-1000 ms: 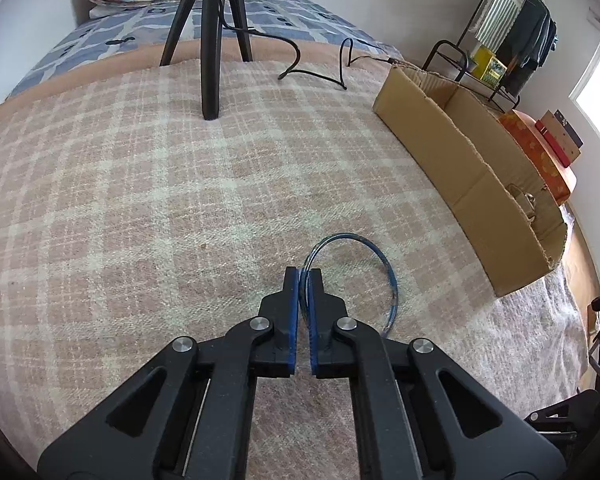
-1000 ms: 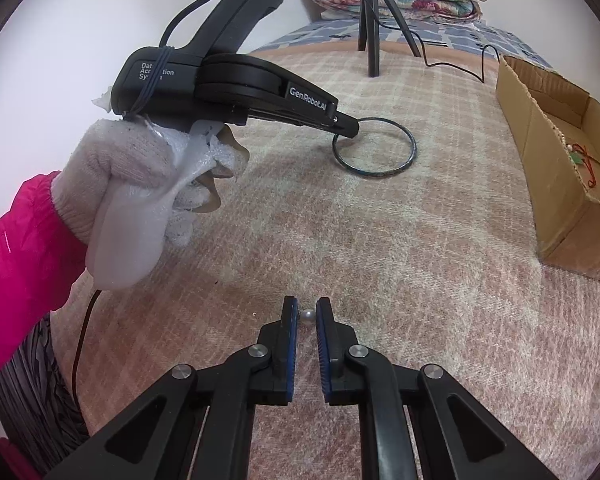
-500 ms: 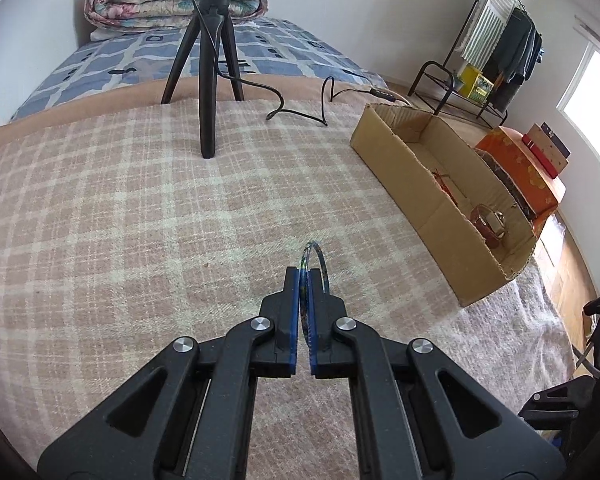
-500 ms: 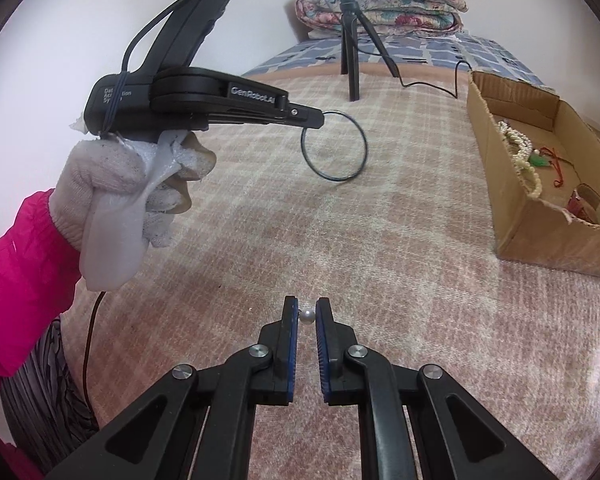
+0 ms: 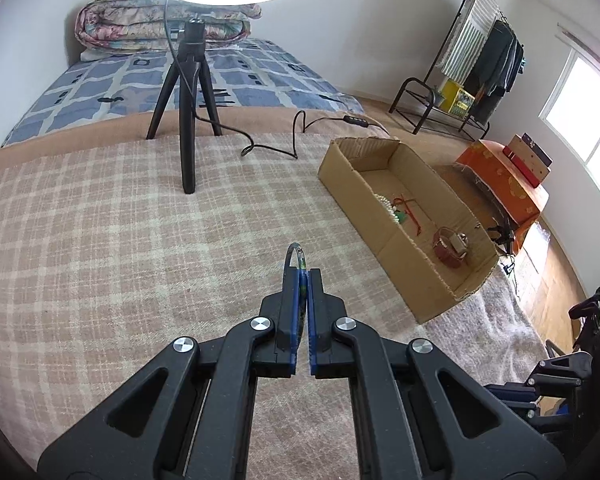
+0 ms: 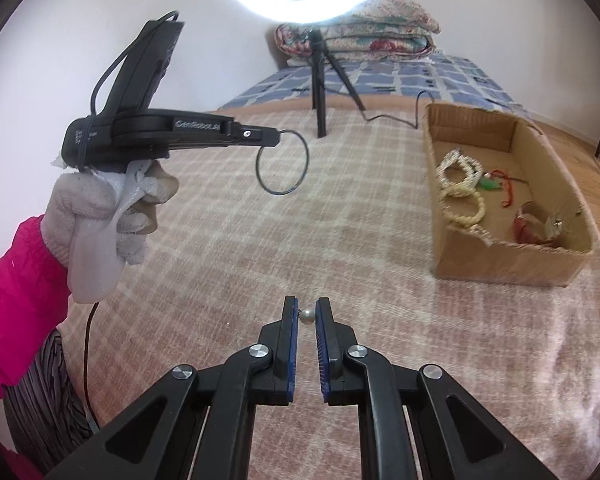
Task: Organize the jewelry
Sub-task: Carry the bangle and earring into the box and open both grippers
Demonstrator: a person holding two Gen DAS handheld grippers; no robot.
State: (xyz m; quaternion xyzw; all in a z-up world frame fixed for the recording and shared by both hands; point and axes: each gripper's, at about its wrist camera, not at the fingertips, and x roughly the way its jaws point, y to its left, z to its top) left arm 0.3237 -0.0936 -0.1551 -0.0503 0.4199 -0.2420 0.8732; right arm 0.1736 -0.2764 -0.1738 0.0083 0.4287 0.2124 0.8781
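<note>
My left gripper (image 5: 303, 274) is shut on a thin dark bangle (image 5: 293, 251), seen edge-on above the plaid blanket. From the right wrist view the same left gripper (image 6: 276, 137) is held up by a gloved hand, and the bangle (image 6: 283, 162) hangs from its tips as a full ring. Between the blue pads of my right gripper (image 6: 307, 307) sits a small silver pearl bead (image 6: 307, 316), pinched near the tips. An open cardboard box (image 5: 384, 240) (image 6: 500, 260) to the right holds pearl strands (image 6: 462, 184), a red cord piece and a watch (image 5: 451, 246).
A black tripod (image 5: 188, 120) with a ring light stands at the back of the blanket, its cable (image 5: 276, 144) trailing toward the box. Folded quilts (image 5: 160, 24) lie on the bed behind. A clothes rack (image 5: 476, 64) and an orange box (image 5: 504, 184) stand at the right.
Both grippers have risen off the blanket with their pieces. The bangle, flat on the blanket before, now hangs in the air. The box's inside has come into view.
</note>
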